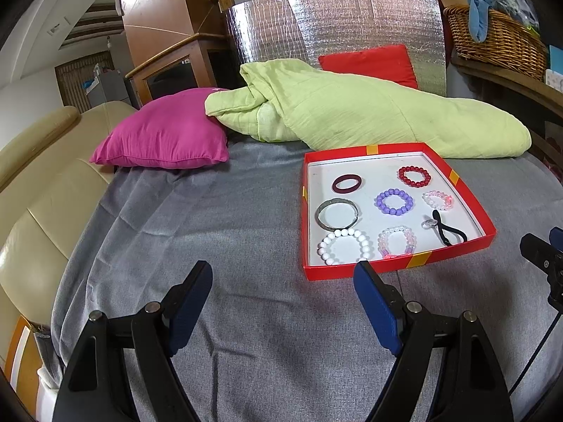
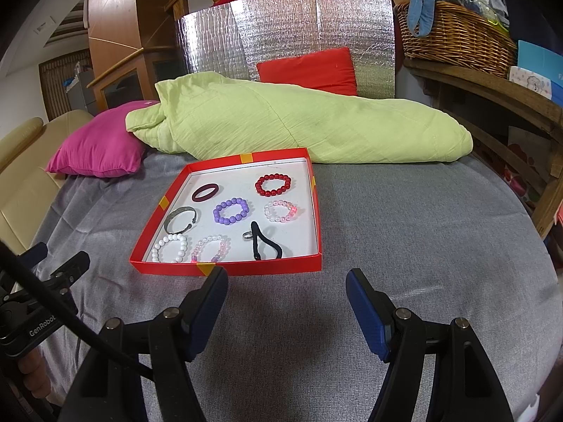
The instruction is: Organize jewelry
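— Where does the jewelry sit?
— In the red tray (image 2: 225, 267) on the grey bedspread (image 2: 404, 246): beaded bracelets, a silver bangle (image 2: 180, 218), a small ring (image 2: 247, 235) beside a black hair tie (image 2: 267, 246).
— And the grippers?
— The left gripper (image 1: 283, 274) and right gripper (image 2: 286, 281) hang near the tray's near edge, jaws spread, holding nothing.

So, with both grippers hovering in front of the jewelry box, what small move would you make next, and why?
Probably ease the right gripper forward over the near wall of the red box toward the black cord piece. Both the right and left gripper are open and empty, short of the box, and that piece lies nearest the right one, clear of the bead bracelets.
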`<state>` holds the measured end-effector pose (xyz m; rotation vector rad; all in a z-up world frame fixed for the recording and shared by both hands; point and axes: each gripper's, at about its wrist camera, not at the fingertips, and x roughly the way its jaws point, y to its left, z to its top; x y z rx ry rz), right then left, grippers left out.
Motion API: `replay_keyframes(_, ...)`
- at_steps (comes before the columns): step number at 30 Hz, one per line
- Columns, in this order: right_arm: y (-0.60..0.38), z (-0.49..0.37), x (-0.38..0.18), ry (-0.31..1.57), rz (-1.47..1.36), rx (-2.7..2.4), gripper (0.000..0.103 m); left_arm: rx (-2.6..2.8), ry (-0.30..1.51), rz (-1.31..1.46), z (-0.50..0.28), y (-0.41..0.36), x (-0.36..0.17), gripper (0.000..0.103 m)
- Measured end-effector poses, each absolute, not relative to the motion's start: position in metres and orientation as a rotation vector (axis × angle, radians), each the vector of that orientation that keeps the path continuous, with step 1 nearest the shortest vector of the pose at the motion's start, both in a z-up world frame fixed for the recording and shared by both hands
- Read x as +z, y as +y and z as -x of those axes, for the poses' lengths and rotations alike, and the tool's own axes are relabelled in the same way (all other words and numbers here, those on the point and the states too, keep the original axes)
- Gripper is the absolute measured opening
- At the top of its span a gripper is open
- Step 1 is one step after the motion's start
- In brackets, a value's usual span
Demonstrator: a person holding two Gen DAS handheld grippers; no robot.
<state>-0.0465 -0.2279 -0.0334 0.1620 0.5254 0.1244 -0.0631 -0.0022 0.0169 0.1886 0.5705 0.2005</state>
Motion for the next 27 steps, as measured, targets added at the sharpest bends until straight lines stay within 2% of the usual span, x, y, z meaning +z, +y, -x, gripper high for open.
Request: replay_keyframes(27,-0.2273,0.0438,-0.0373,0.538,-0.153,0.125,0.073,0.198,0.570,-0.192,0.0637,-0.0025,0.0175,0.083)
